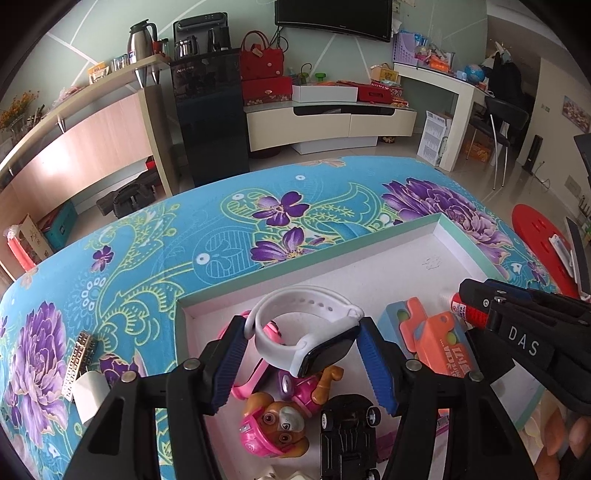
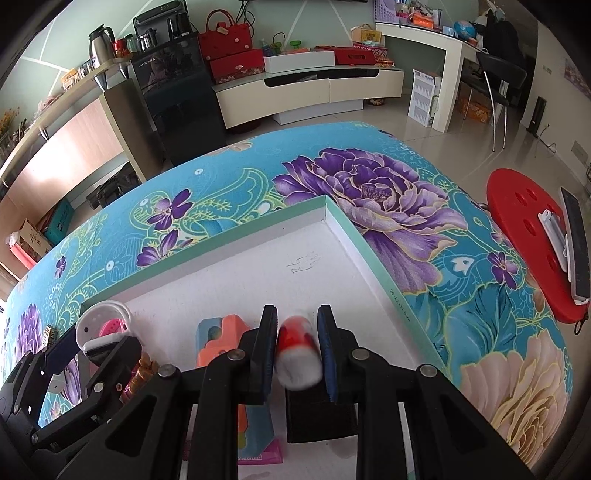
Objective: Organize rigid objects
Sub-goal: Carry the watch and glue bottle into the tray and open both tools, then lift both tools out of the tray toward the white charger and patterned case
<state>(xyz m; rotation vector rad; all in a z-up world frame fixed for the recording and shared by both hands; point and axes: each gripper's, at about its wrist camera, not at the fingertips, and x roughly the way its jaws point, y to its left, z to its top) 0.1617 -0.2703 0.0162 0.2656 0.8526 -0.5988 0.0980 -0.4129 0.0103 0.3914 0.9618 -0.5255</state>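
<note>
White tray: two watches, one toy pup, one black car

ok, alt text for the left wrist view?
The left gripper holds a white smartwatch between its fingers above a white box holding a pink pup figure, black toy car and orange toy. The right gripper grips a red tube.

A home living room: beyond the jaws, wall-mounted television, low media console, red handbag, thermos.
</note>
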